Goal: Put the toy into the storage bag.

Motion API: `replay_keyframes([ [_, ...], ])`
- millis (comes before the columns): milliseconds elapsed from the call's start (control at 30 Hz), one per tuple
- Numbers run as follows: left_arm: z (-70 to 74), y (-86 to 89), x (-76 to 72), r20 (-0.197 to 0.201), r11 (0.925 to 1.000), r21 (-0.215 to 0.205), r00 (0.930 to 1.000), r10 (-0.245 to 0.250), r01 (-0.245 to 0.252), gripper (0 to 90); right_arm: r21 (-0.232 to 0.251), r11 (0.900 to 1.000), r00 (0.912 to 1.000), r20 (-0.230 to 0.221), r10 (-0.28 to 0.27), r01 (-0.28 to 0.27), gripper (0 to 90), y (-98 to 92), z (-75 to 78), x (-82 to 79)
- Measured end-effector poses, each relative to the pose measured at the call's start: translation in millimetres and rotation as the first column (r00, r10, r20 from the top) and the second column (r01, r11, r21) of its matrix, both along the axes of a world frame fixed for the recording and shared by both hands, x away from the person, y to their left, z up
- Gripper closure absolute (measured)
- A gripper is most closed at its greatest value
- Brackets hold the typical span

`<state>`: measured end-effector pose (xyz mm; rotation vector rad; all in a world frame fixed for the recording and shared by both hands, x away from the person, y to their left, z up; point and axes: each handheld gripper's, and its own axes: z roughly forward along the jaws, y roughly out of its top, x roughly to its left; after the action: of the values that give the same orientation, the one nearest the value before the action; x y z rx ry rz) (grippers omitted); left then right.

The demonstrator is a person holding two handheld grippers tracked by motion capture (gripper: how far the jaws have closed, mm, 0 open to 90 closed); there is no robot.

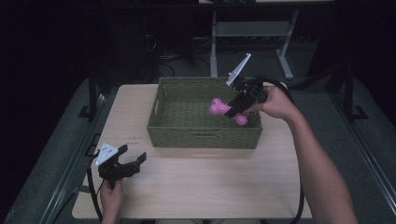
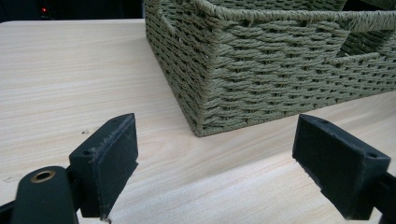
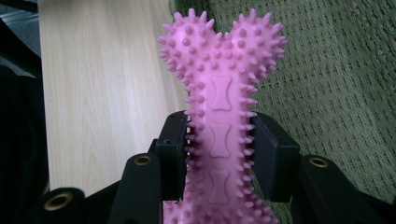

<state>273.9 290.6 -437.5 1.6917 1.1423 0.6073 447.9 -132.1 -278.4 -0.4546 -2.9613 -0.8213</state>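
On a pale wood-grain table [image 1: 196, 182] with rounded corners, set in a dim room with a grey floor, a white metal desk frame [image 1: 252, 32] and loose cables behind it, stands a rectangular olive-green woven basket [image 1: 204, 136]. From the left gripper view the basket's near corner [image 2: 219, 93] rests flat on the tabletop, its rope weave and a handle slot plain to see.

Above the basket's right half, near its right wall, hangs a pink rubber bone-shaped toy covered in small spikes [image 1: 227, 111]. Its long axis lies slantwise in the high view, one knobbed end toward the basket's middle and the other toward the near right corner. In the right gripper view the toy [image 3: 219, 121] points straight away from the camera, its double-knobbed end farthest out over the basket's woven floor, with small bone shapes embossed along its shaft.

Clamped on that shaft from both sides is the right gripper [image 3: 219, 144]; the person's right hand [image 1: 275, 103] holds it over the basket's right rim, forearm reaching in from the lower right, the tool aimed leftward and down.

Near the table's front left corner the left hand [image 1: 111, 195] holds the left gripper [image 1: 133, 161] low over the wood, aimed toward the basket, its jaws spread wide with nothing between them.
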Motion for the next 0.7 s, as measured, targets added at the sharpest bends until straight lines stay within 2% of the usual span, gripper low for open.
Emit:
replay_keyframes([
  [267, -0.6, -0.9, 1.0, -0.001, 1.0, -0.002, 1.0, 0.0, 0.0, 13.7, -0.008, 1.0, 0.9996, -0.022, -0.017, 0.017, 58.1, 2.0, -10.5, 11.1],
  [333, -0.3, -0.2, 0.3, -0.004, 1.0, -0.003, 1.0, -0.003, 0.003, 13.7, -0.027, 0.999, 0.9991, -0.038, -0.018, 0.017, 58.2, 5.0, -15.6, 15.1],
  [700, -1.1, 1.1, 0.9, -0.006, 0.9999, -0.011, 1.0, 0.0, 0.0, 13.7, -0.02, 1.0, 0.9983, -0.056, -0.015, 0.014, 58.1, 13.2, -28.0, 26.3],
])
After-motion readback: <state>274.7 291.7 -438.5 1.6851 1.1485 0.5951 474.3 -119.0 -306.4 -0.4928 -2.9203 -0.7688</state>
